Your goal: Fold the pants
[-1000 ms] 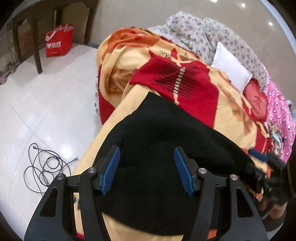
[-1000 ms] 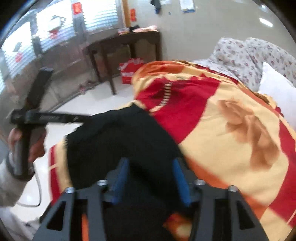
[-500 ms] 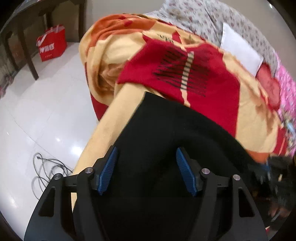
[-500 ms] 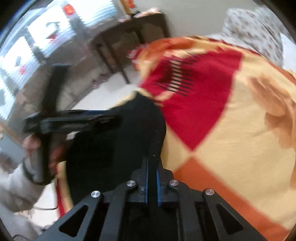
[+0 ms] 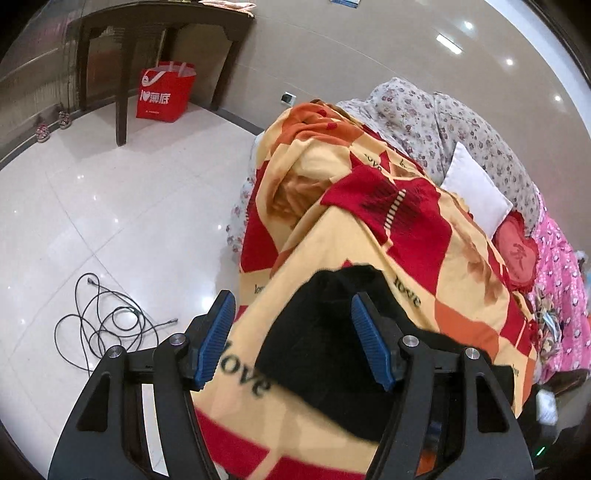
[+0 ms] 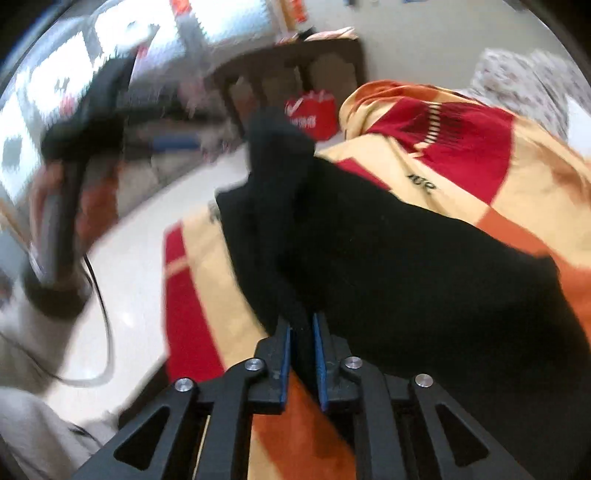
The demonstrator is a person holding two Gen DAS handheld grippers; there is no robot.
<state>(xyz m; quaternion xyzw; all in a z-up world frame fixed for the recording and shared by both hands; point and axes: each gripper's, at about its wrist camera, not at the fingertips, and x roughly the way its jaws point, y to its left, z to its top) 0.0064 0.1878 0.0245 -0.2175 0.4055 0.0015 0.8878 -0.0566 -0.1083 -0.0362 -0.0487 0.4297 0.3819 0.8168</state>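
The right tool (image 6: pixel 302 354) is pinched nearly closed on a fold of the black pants (image 6: pixel 388 258), and a peak of the cloth rises up from its blue pads (image 6: pixel 283 354). The left tool (image 5: pixel 291 339) has its jaws spread wide and grips nothing; the near edge of the pants (image 5: pixel 332 354) shows between and beyond its pads, but the pads do not clamp it.

The pants lie in a dark heap near the foot of the bed, on the patterned blanket (image 5: pixel 424 258) of red, orange and cream. In the left view they look bunched, with no clean straight edges. In the right view one part is lifted while the rest drapes over the blanket.

By my judgement the fold is in its middle: one layer is being carried over, but nothing is laid flat or squared off yet. The lifted part has to be set down, smoothed and probably folded once more.

Farther out are a floral quilt (image 5: pixel 443 122) and a white pillow (image 5: pixel 476 195) at the head of the bed. On the tiled floor lie a coiled black cable (image 5: pixel 107 325) and a red bag (image 5: pixel 166 92) beside a dark worktop (image 5: pixel 159 22).
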